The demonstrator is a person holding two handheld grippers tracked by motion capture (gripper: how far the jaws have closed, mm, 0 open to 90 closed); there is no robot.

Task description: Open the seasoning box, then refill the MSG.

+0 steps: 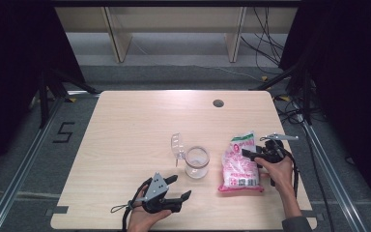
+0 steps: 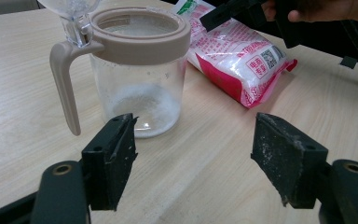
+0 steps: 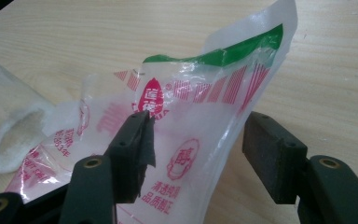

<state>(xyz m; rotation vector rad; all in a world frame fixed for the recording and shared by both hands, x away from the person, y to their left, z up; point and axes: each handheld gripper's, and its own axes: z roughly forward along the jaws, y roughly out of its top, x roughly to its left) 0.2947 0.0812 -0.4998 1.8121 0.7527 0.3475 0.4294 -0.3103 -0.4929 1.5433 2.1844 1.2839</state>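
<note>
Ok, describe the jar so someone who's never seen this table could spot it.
On the light wooden table, look just left of the pink and white plastic bag. The clear glass jar stands there upright, beige-rimmed with a hanging beige handle, a little white powder at its bottom.

The wooden table [image 1: 125, 125] carries a clear jar [image 1: 196, 163] and a plastic bag [image 1: 239, 165].

Wooden table [image 1: 125, 125], floor mark 5 [image 1: 64, 132]
</note>
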